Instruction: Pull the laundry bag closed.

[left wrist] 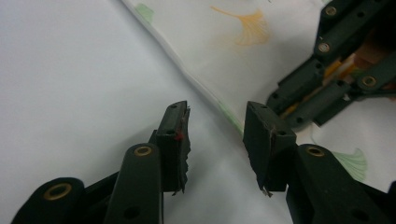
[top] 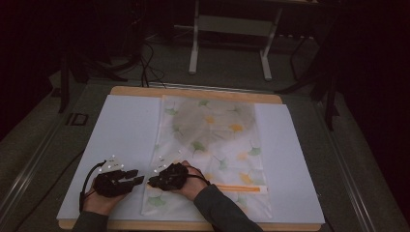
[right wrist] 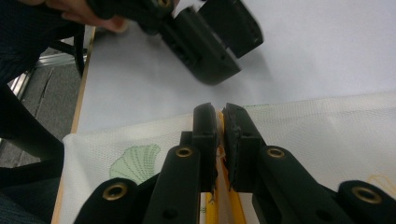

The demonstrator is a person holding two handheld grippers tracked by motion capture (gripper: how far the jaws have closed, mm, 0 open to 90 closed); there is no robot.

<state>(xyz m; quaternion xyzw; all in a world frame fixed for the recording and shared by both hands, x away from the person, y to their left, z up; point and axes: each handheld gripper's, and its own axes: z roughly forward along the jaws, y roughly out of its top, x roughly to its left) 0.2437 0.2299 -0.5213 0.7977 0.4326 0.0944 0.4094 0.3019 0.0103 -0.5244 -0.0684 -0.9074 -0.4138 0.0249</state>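
The right gripper (top: 153, 180) has its two black jaws almost together, with only a thin slit between them. In the right gripper view (right wrist: 219, 116) the jaws stand over the white cloth with the leaf print (right wrist: 303, 126), near its edge, and something thin and orange-yellow shows in the slit; I cannot tell if the pads really pinch the cloth.

The left gripper (top: 138, 176) is clearly open. In the left gripper view (left wrist: 215, 121) its jaws stand apart with a wide gap and nothing is between them; the hem of the cloth (left wrist: 243, 51) passes just in front of the tips.

The cloth (top: 212, 145) lies flat in the middle of the white sheet (top: 125, 130) on the table (top: 193, 92). Its long axis runs from the person's side to the far side, and the two grippers meet tip to tip at its near left edge.
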